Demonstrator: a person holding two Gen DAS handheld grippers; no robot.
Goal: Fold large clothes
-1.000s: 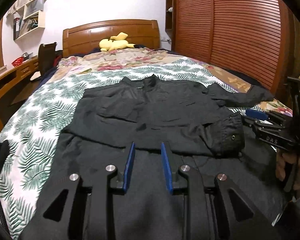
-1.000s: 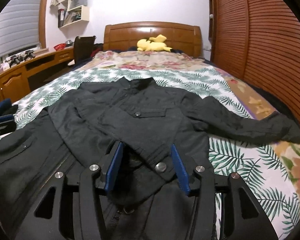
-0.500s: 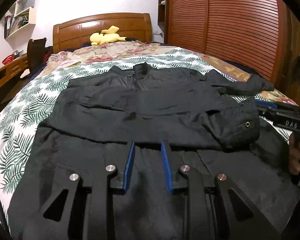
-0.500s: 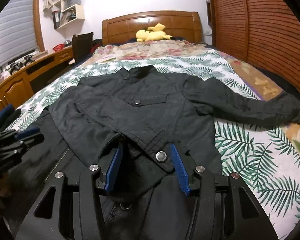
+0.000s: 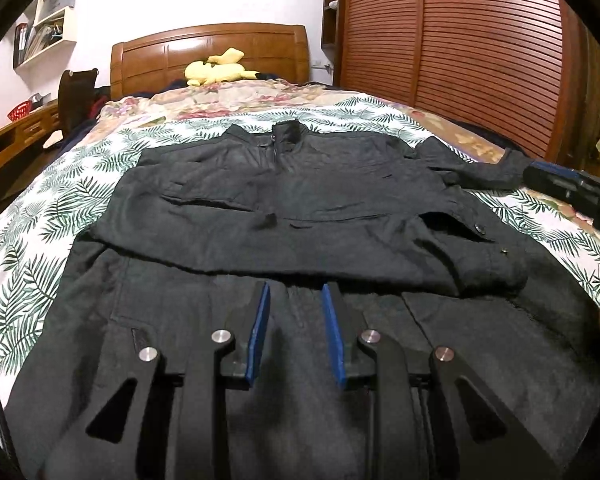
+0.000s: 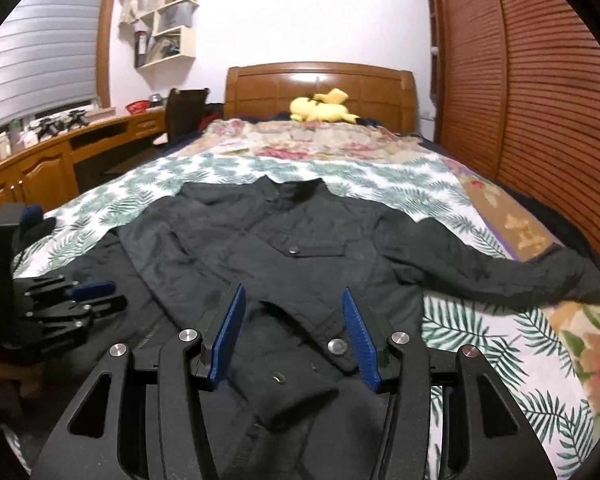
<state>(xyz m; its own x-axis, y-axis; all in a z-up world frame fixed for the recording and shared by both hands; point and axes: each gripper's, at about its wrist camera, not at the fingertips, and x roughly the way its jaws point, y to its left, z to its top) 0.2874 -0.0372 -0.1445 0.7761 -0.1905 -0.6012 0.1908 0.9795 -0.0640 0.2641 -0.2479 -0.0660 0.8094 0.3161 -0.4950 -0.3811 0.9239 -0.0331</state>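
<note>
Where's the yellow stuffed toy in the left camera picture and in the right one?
Left wrist view: yellow stuffed toy lies upper left of centre, against the headboard.
Right wrist view: toy lies just right of centre, top of the bed.
Shared landmark: the black jacket's collar.

Near bed: we see the jacket (image 5: pixel 300 208) spread across it, its folded sleeve cuff (image 6: pixel 300 396) bunched low between the right gripper (image 6: pixel 294 332) fingers.
Left flank: we note the left gripper (image 6: pixel 96 296) just beside the jacket's edge, closing that side.
Right flank: the outstretched sleeve (image 6: pixel 500 264) crosses the quilt (image 6: pixel 480 360); bare quilt lies nearer us.
Right wall: the slatted doors (image 6: pixel 540 100) bound the bed closely.
Left wall: desk (image 6: pixel 52 152) and chair (image 6: pixel 186 108) stand beside the bed.
Far end: open quilt reaches the plush (image 6: pixel 320 110) and headboard (image 6: pixel 320 80).
</note>
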